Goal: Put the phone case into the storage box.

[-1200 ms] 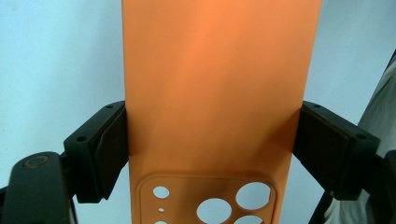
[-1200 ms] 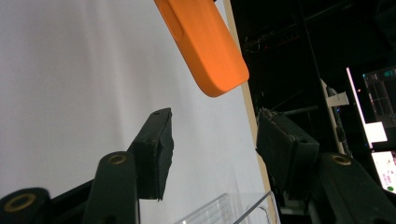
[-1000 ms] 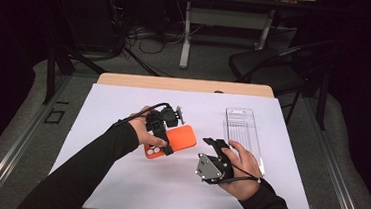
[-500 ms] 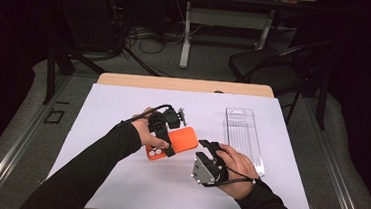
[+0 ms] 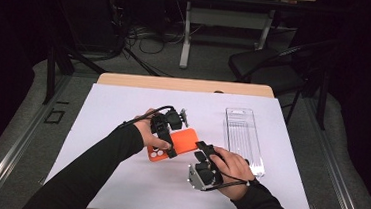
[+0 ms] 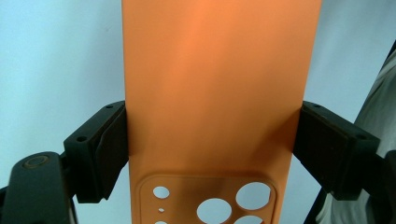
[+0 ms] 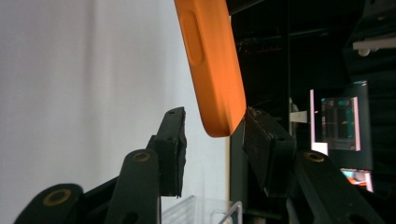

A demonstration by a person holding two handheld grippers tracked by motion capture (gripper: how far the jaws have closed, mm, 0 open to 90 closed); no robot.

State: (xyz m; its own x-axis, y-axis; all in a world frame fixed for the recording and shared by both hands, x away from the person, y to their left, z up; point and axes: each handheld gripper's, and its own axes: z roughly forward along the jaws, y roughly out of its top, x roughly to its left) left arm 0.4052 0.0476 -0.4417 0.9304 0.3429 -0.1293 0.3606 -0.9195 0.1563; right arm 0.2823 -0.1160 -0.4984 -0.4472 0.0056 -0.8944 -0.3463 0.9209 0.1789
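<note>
Left gripper view: left gripper [image 6: 212,140] fingers clamped across the orange phone case [image 6: 219,93], holding it off the white worktop [image 5: 123,109]. Right gripper [image 7: 212,140] fingers have just been closing around the case's far end; one touches it, the other stands apart. Clear plastic box [image 5: 243,139] lies nearby.

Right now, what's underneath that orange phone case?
Under the orange phone case lies the white table cover; the left tool grips its long edges, holding it up. White shows through its camera holes. What sits directly beneath its middle is covered.
</note>
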